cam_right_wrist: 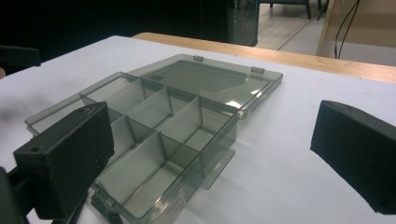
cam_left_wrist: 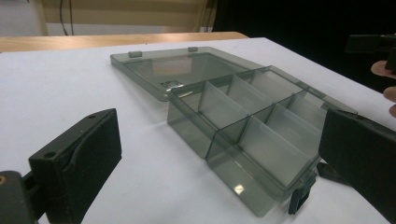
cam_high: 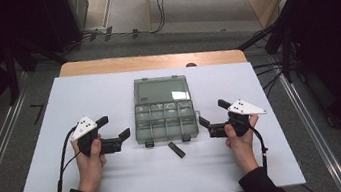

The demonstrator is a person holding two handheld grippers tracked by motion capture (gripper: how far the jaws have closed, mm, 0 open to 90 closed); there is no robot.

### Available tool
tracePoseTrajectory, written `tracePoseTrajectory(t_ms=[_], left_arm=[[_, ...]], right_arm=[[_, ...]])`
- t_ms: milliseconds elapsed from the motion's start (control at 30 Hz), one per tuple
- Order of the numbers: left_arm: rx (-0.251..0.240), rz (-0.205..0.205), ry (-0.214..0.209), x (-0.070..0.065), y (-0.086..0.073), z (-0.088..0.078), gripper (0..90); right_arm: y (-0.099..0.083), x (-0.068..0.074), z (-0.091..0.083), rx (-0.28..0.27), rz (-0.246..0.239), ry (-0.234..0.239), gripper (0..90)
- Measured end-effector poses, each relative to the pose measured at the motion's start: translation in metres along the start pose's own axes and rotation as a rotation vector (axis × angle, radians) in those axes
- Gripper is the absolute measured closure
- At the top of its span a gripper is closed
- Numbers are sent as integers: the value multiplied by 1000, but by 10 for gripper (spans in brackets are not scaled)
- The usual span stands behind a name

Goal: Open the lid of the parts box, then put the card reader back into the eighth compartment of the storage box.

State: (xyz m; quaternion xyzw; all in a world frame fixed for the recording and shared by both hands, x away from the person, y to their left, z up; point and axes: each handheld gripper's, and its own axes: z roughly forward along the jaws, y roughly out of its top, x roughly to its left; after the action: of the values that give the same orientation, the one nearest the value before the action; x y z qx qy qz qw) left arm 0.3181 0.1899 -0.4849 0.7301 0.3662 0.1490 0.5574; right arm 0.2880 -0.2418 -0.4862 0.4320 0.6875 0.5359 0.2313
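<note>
A clear grey compartment box lies open in the middle of the white table, its lid folded flat behind it. The compartments look empty. My left gripper stands open just left of the box, apart from it, its jaws pointing at the box's side. My right gripper stands open just right of the box, also apart from it. In the left gripper view the left gripper frames the box's near corner with wide jaws. In the right gripper view the right gripper frames the box the same way.
A small black bar lies on the white table just in front of the box. A wooden strip runs along the table's far edge. Cables and floor rails lie beyond. Free room spreads to the left, right and front.
</note>
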Motion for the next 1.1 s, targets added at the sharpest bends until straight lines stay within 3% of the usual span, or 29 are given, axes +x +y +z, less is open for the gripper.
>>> tracePoseTrajectory(t_ms=[333,633,1100], left_arm=[[5,52,2,-3,-9,-24,0],[-33,46,-6,-4,-13,-47,0],[-53,52,21,1,-21,-79,0]], right_arm=[[-7,13,-4,29,-40,53,0],[-3,28,-2,37,-93,92,0],[1,34,-4,60,-108,104,0]])
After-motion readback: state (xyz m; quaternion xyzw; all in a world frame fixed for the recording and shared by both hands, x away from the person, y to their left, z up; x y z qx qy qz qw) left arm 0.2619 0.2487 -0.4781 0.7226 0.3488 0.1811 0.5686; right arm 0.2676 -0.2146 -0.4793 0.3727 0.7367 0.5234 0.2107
